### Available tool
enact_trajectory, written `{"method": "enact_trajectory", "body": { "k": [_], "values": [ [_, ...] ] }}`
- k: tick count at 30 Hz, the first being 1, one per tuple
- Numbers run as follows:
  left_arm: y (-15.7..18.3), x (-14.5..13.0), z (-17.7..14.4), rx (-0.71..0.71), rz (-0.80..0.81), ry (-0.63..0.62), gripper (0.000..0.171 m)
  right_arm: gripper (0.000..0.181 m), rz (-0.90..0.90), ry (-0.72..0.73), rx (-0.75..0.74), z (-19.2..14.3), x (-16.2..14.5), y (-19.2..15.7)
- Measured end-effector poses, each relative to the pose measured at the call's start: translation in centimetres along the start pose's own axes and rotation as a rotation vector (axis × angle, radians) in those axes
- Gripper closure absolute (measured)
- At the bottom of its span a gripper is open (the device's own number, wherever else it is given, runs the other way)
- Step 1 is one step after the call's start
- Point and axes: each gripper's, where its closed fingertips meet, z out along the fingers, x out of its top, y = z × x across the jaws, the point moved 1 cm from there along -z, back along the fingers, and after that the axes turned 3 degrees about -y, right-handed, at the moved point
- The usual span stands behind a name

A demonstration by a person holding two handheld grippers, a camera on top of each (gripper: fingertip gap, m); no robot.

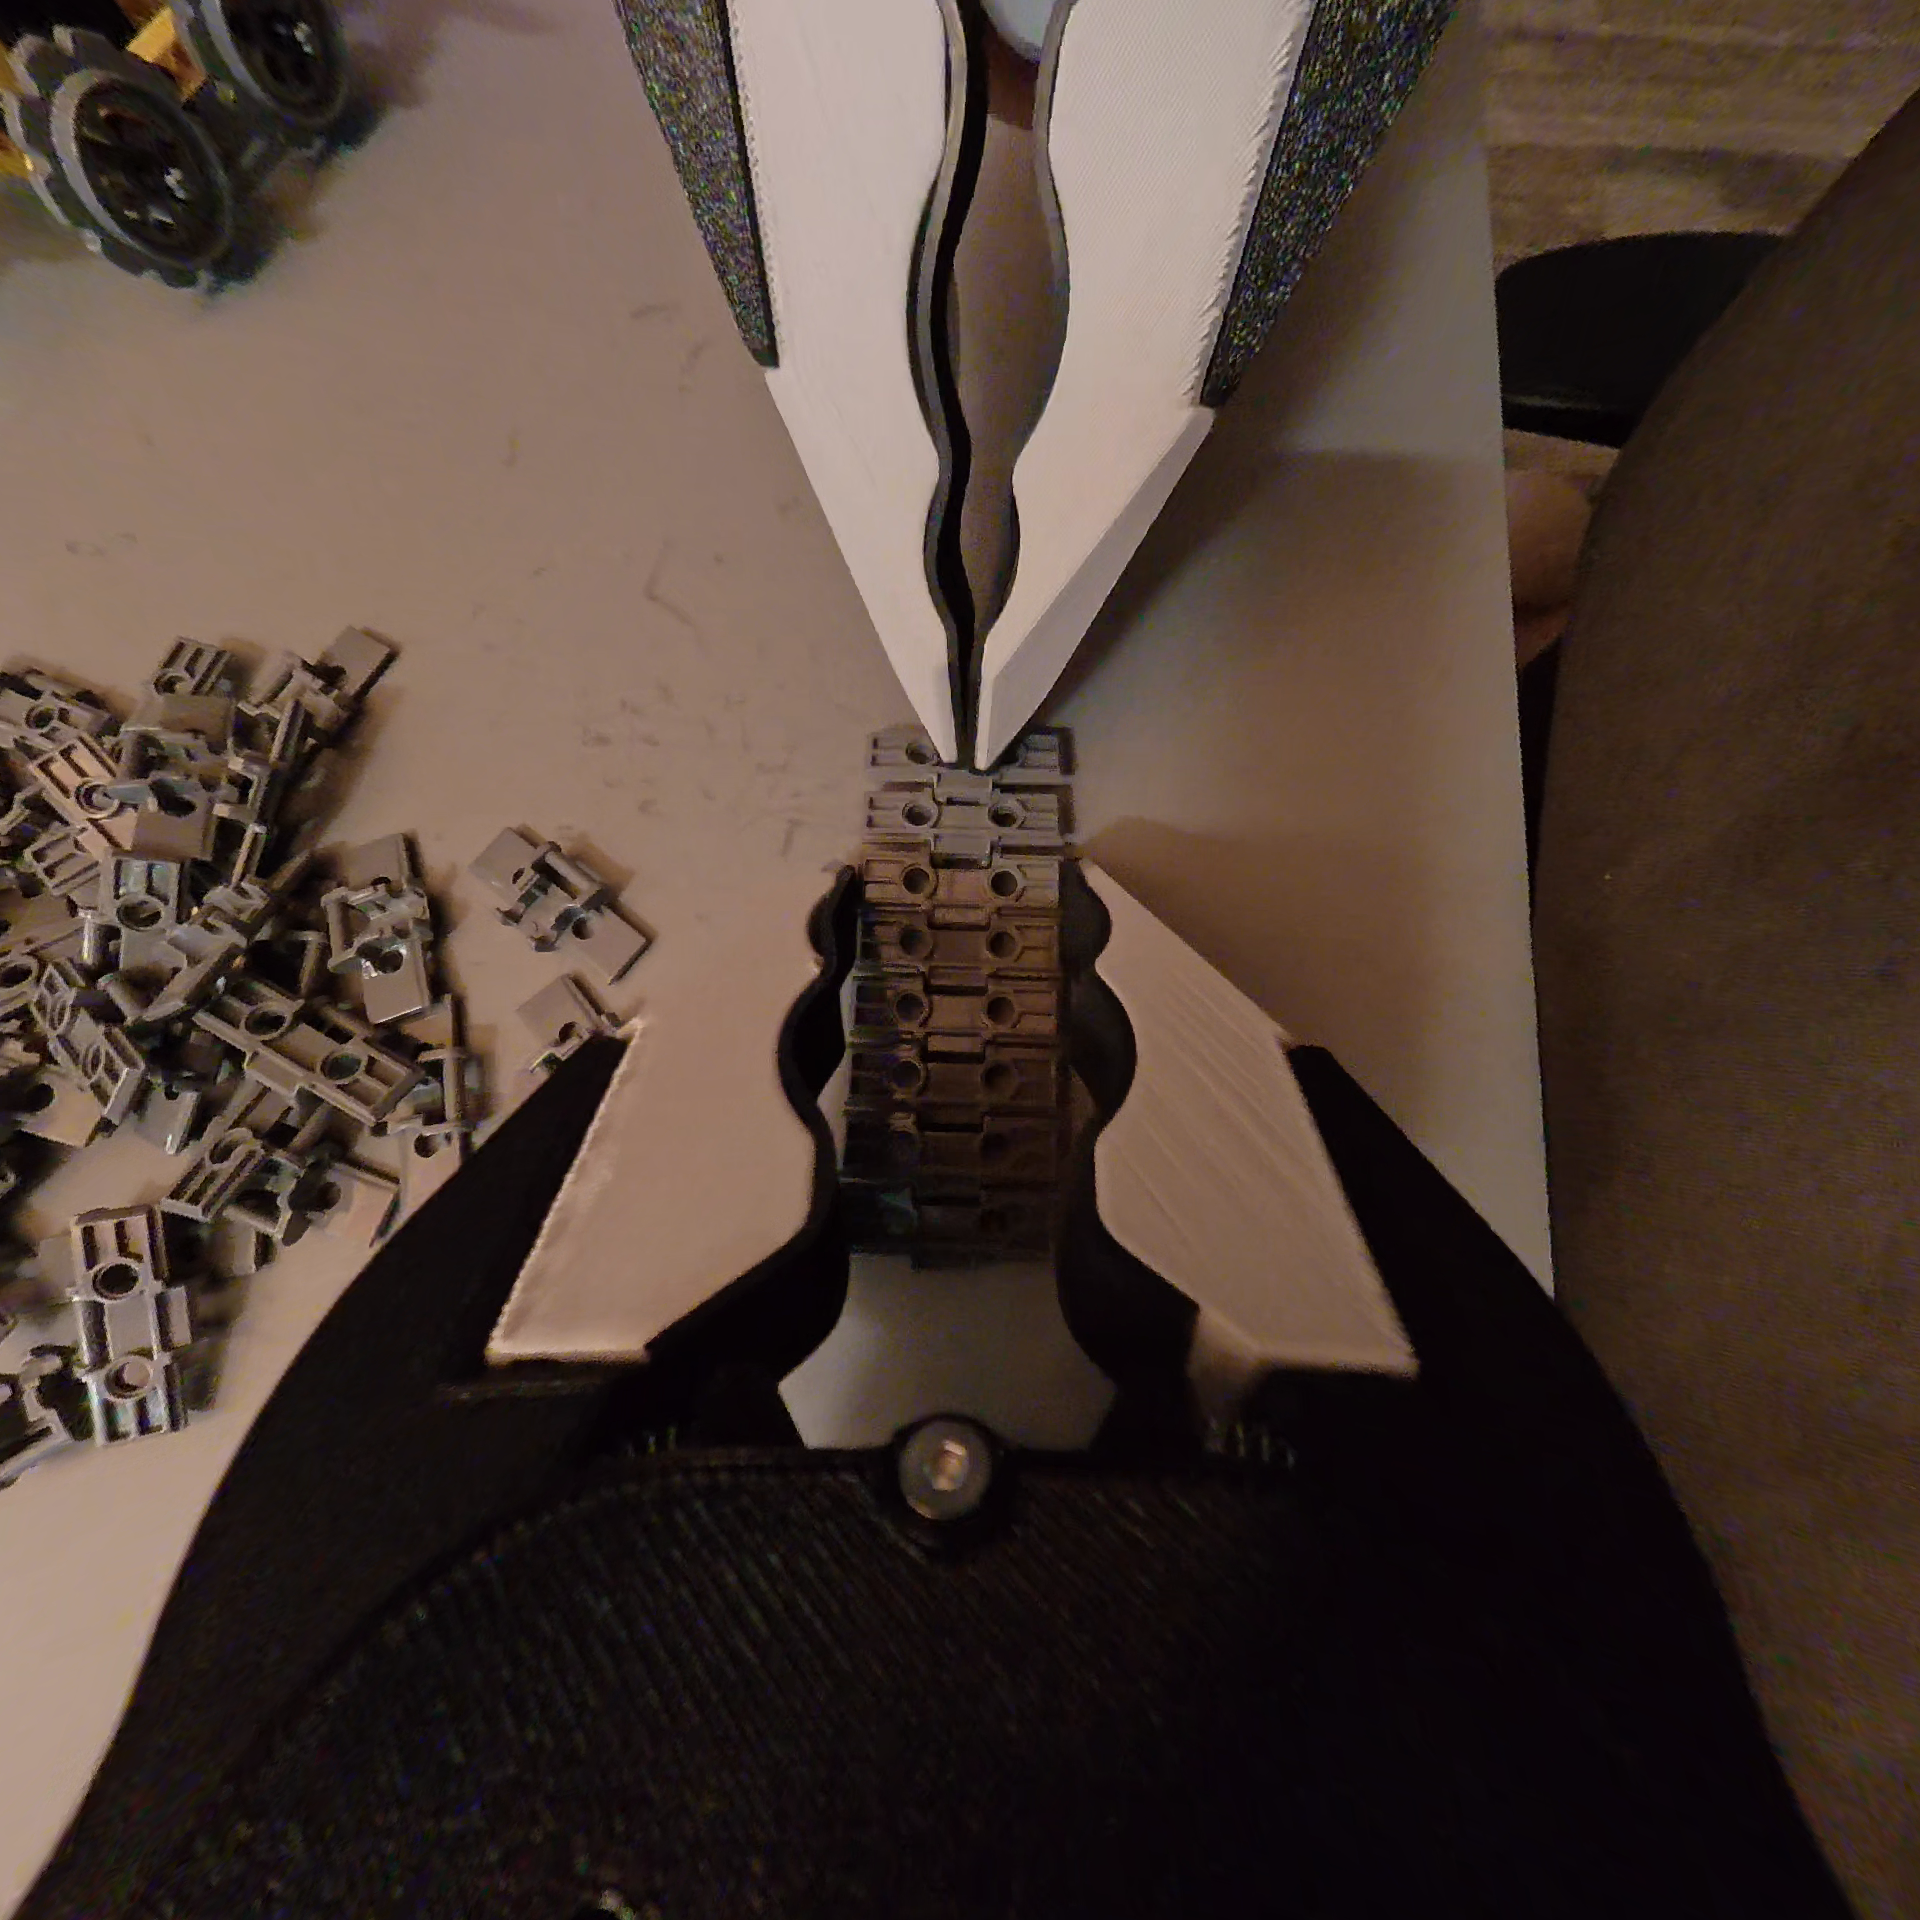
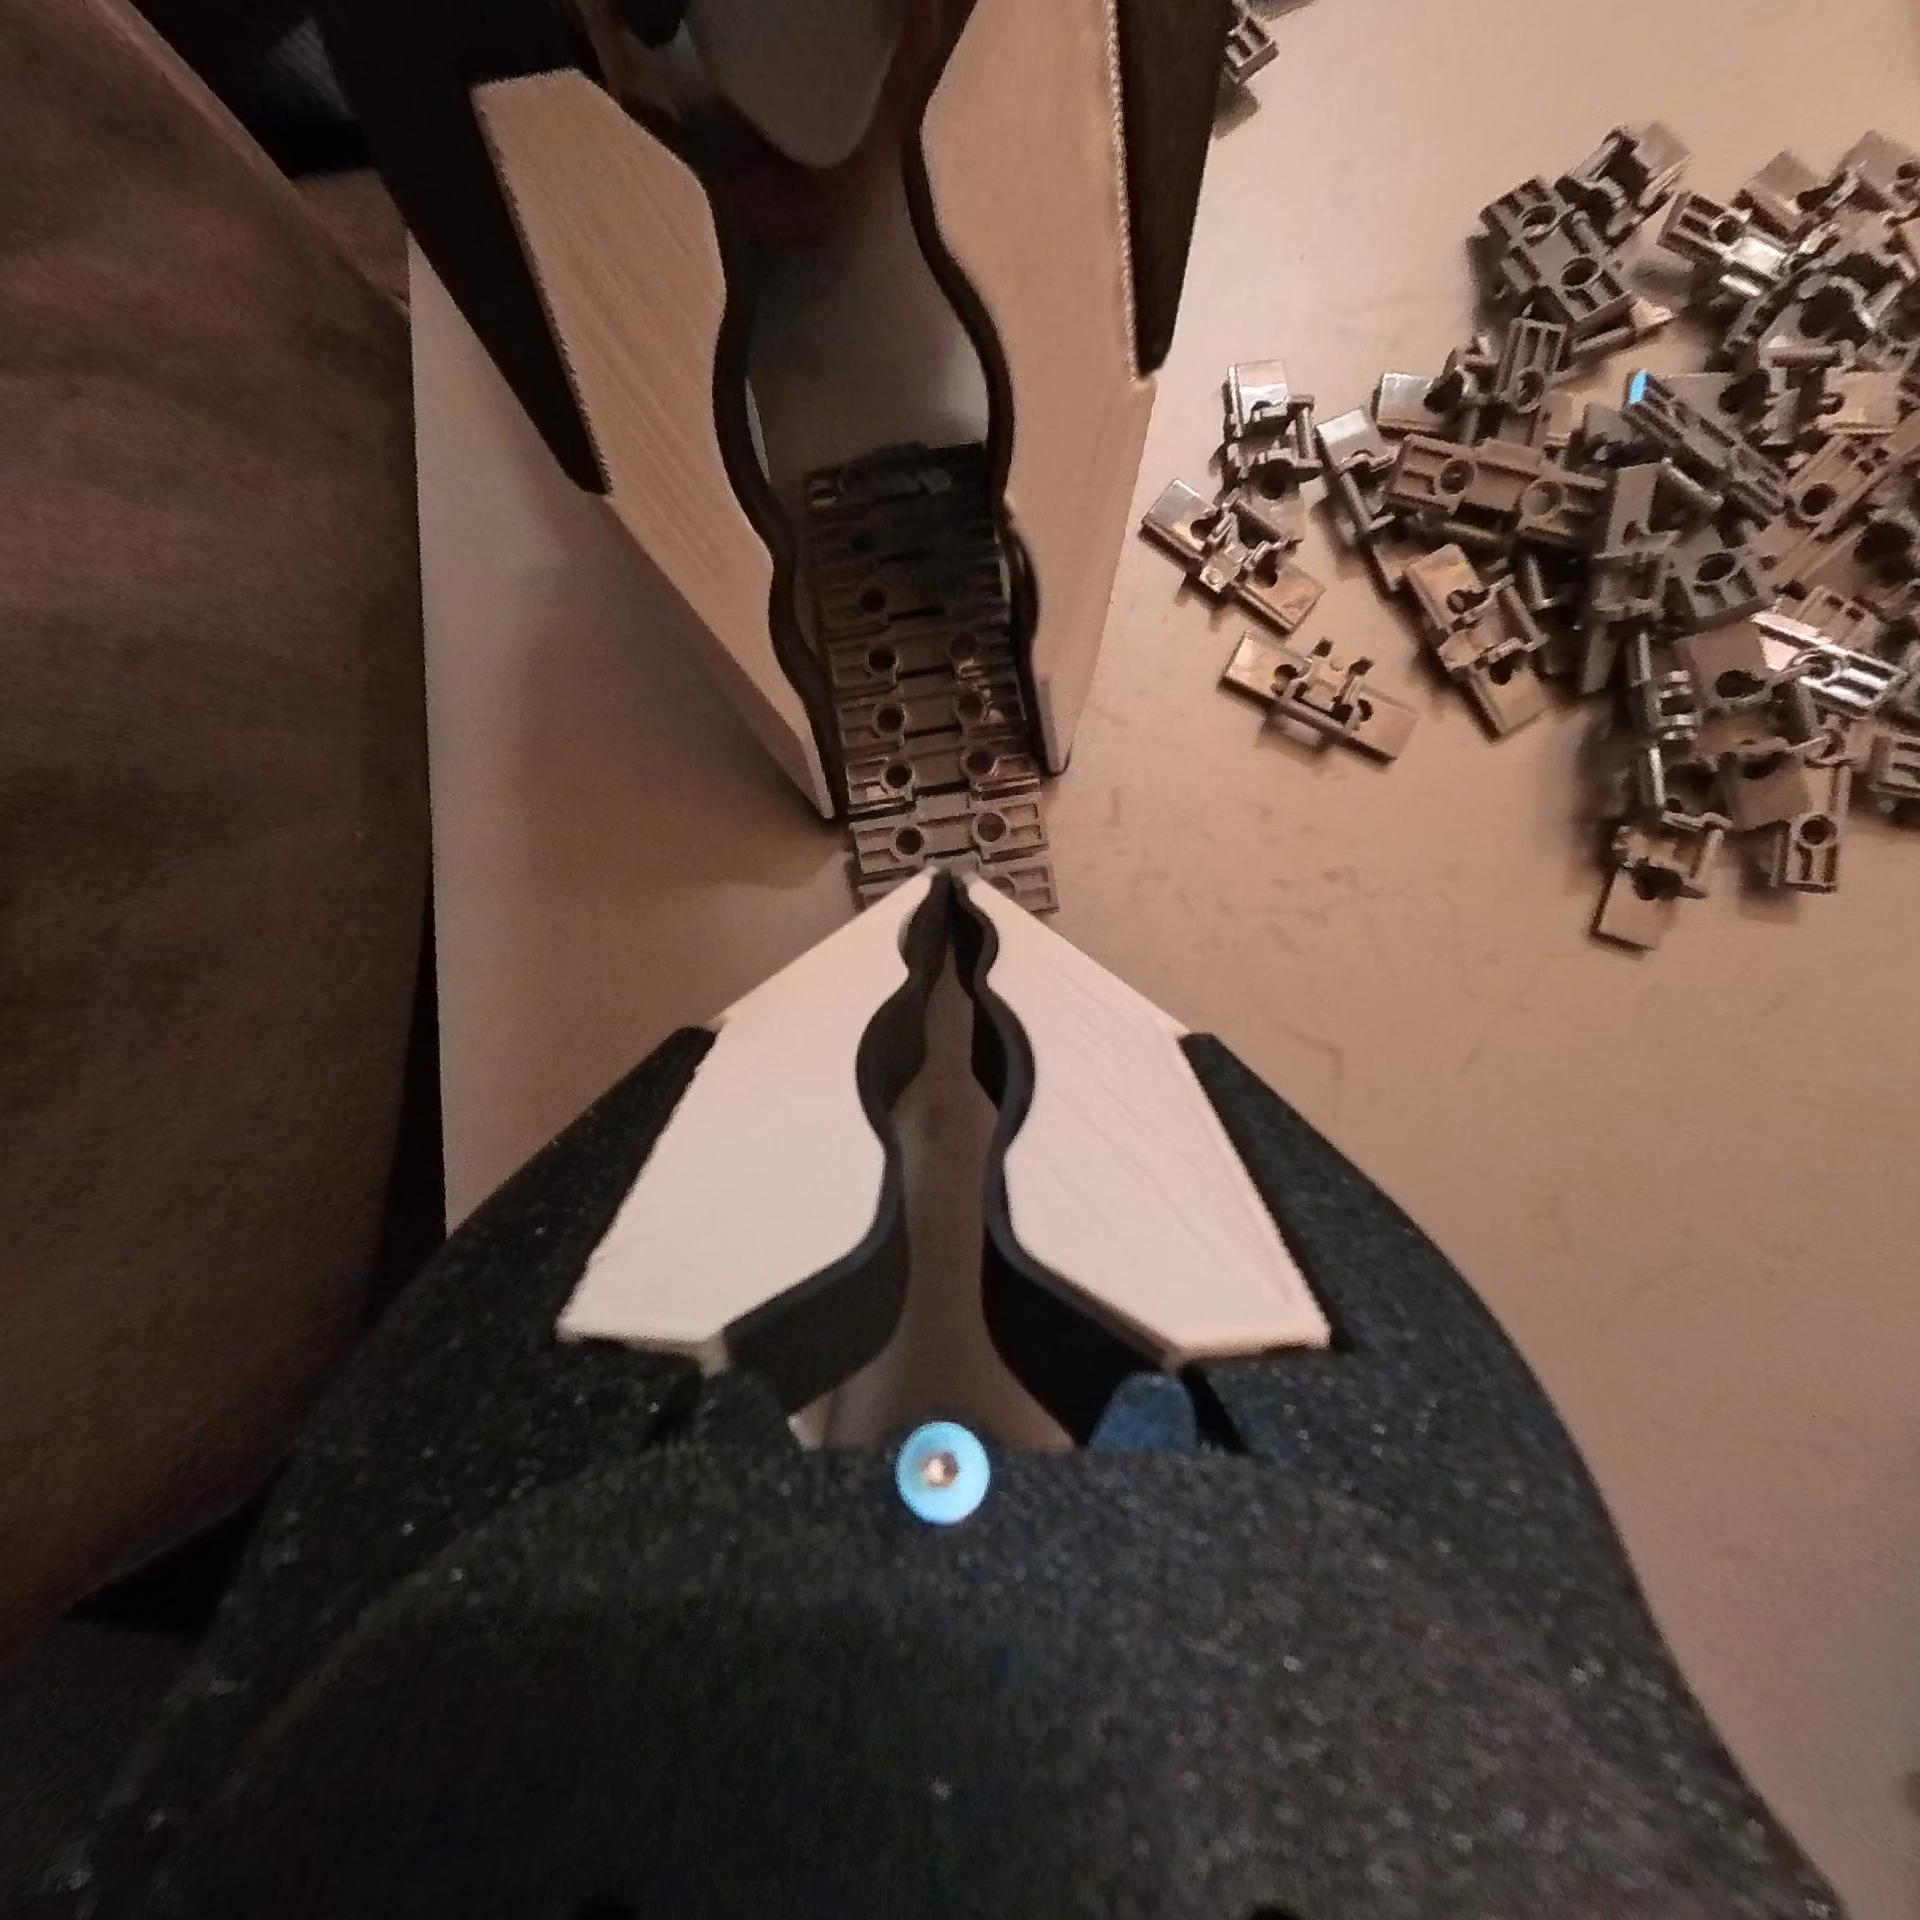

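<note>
A strip of joined grey track links (image 1: pixel 956 997) lies lengthwise between the fingers of my left gripper (image 1: pixel 961 873), which is shut on its sides just above the pale table (image 1: pixel 623 468). My right gripper (image 1: pixel 971 743) comes in from the opposite side. Its jaws are shut and its tips touch the end link that sticks out of the left gripper. In the right wrist view the right gripper (image 2: pixel 945 881) meets the strip (image 2: pixel 925 707) at its near end. The left gripper (image 2: pixel 940 790) holds the strip beyond. Whether the right tips pinch anything is hidden.
A pile of several loose grey links (image 1: pixel 187 987) lies left of the strip and shows at the right in the right wrist view (image 2: pixel 1662 571). A black wheeled model (image 1: pixel 135 135) stands at the far left corner. The table edge (image 1: pixel 1507 727) runs close by, with brown fabric (image 1: pixel 1714 935) beyond. Only a small space, under 4 cm, lies between the two pairs of fingers. The black wheeled model (image 1: pixel 135 135) is about equally far from each gripper, around 20 cm.
</note>
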Motion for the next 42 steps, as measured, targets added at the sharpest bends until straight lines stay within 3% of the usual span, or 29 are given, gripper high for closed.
{"method": "enact_trajectory", "body": {
  "k": [6,12,32,37,42],
  "values": [
    [0.09,-0.05,0.05,-0.024,-0.013,-0.004,0.135,0.181,0.021,-0.031,-0.002,0.02,-0.04,-0.01],
    [0.2,-0.11,0.12,-0.019,0.002,-0.009,0.134,0.181,0.176,-0.078,0.077,0.07,-0.11,0.01],
    [0.19,-0.12,0.26,0.007,0.028,-0.014,0.135,0.181,0.116,-0.37,0.021,0.35,0.32,0.09],
    [0.16,-0.04,0.32,0.026,0.049,-0.012,0.136,0.181,0.159,-0.337,0.065,0.55,0.5,0.23],
    [0.14,-0.03,0.3,0.016,0.038,-0.012,0.136,0.181,0.152,-0.267,0.007,0.46,0.41,0.19]
  ]
}}
